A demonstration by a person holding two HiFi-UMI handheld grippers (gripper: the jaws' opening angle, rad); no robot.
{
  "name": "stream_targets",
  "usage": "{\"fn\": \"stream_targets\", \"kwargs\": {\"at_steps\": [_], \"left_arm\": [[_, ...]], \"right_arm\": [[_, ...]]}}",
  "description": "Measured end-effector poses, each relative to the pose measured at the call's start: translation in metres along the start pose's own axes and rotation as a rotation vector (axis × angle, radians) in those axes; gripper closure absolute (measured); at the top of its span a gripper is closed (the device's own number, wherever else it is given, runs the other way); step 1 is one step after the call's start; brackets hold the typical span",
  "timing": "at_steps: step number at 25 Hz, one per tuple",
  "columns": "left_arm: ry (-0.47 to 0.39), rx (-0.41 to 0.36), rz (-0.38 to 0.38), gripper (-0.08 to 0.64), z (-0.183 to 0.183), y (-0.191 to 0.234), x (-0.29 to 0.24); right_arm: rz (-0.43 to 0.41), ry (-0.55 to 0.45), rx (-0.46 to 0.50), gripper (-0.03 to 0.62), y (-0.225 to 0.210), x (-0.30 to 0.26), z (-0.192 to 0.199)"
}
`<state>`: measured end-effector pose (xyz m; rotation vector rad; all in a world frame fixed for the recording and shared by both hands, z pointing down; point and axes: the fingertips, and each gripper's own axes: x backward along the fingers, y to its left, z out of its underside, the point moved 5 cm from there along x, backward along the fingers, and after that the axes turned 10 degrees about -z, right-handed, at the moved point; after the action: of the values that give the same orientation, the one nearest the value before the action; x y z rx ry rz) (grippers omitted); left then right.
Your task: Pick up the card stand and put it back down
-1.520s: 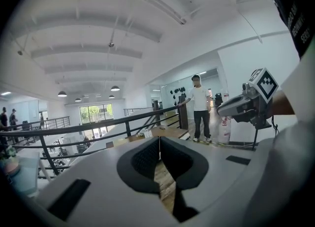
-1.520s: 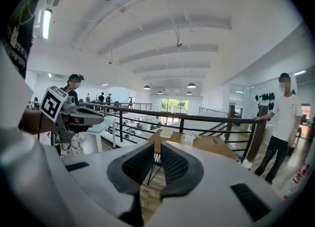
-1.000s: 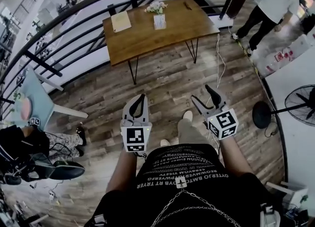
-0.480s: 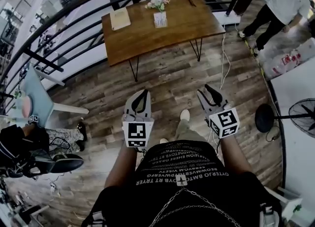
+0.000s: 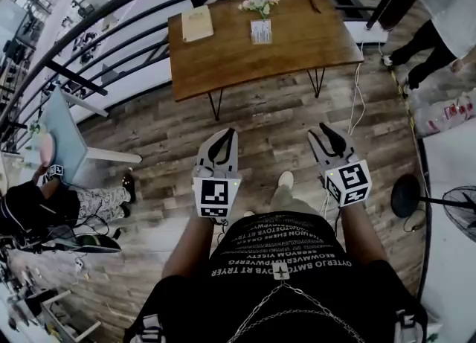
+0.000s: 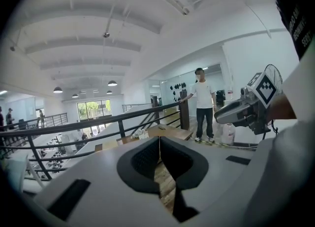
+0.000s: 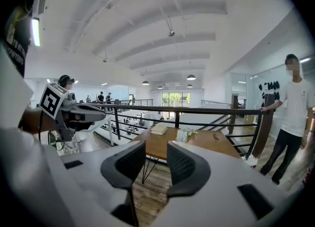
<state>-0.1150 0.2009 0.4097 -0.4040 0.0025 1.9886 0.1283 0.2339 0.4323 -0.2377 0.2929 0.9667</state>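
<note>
**Grippers at waist height, card stand far off on the table**

- **Left gripper** (image 5: 227, 137): low centre of the head view. Jaws pressed together, nothing in them.
- **Right gripper** (image 5: 321, 132): near it, to the right. Jaws stand a narrow gap apart and are empty.
- **Plank floor** (image 5: 282, 111): lies beyond both grippers.
- **Wooden table** (image 5: 223, 59): upper centre of the frame, on thin dark legs.
- **Card stand** (image 5: 261, 31): upright near the table's middle, just this side of the flowers (image 5: 258, 4). A notebook (image 5: 197, 23) sits well apart toward the left end.
- **Farthest back:** a dark railing (image 7: 211, 109), and a bystander (image 7: 297, 105) at its right.
- **Handling, by judgement:**
  - The stand looks light, stiff and smooth, a thin upright sheet on a small foot, so it is likely to tip or slide.
  - Best pinched across the thin face, low near the foot and square-on, with a modest squeeze.
  - Neither gripper is near it yet.
</note>
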Motion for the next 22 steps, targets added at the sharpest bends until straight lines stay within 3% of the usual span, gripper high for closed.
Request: {"fn": "stream_targets", "kwargs": {"at_steps": [8,22], "left_arm": [[0.02,0.023,-0.027,0.531,-0.008,0.003,-0.036],[-0.001,0.022,-0.081,0.531,-0.054,-0.018,-0.102]], "right_arm": [[-0.018,0.011,0.002,0.453,-0.039,-0.02,-0.012],[-0.074,-0.015,0.016,0.453,-0.118,-0.035,-0.035]]}}
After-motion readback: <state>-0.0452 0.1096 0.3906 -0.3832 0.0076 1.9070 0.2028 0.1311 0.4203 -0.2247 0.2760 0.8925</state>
